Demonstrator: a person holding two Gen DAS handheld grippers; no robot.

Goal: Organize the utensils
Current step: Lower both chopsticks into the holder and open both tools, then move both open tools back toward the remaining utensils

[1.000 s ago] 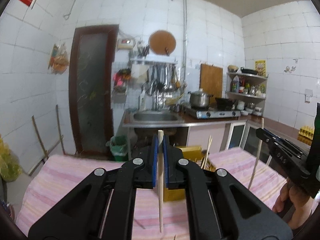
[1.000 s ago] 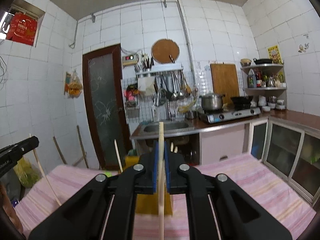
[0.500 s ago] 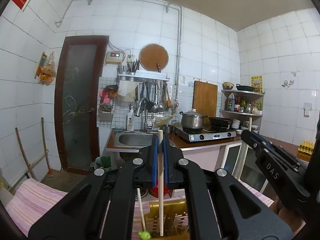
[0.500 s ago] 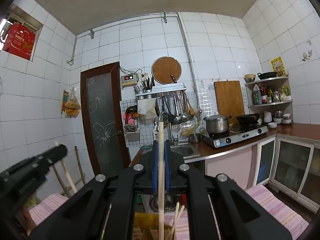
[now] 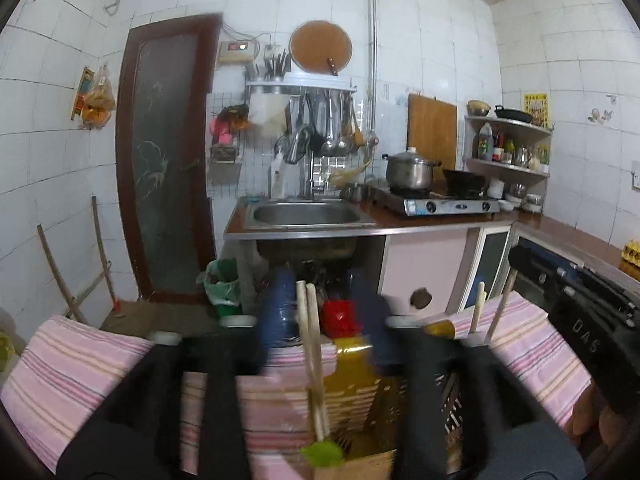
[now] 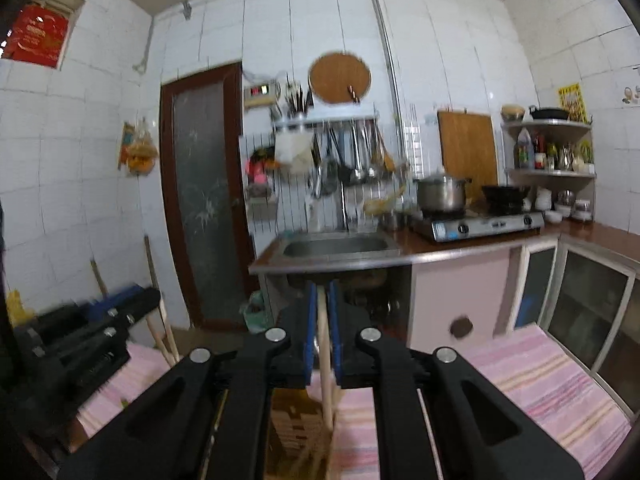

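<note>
Now left gripper (image 5: 324, 320) opening off chopstick (image 5: 314, 364), right gripper (image 6: 321, 340) loosening, chopstick between, formerly clamped.

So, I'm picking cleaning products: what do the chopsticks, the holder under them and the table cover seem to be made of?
Chopsticks: apparently bare wood or bamboo, pale tan and matte.
Holder: probably plastic, yellow, glossy and slotted.
Table cover: looks like woven cloth, pink-striped, matte and soft.
</note>
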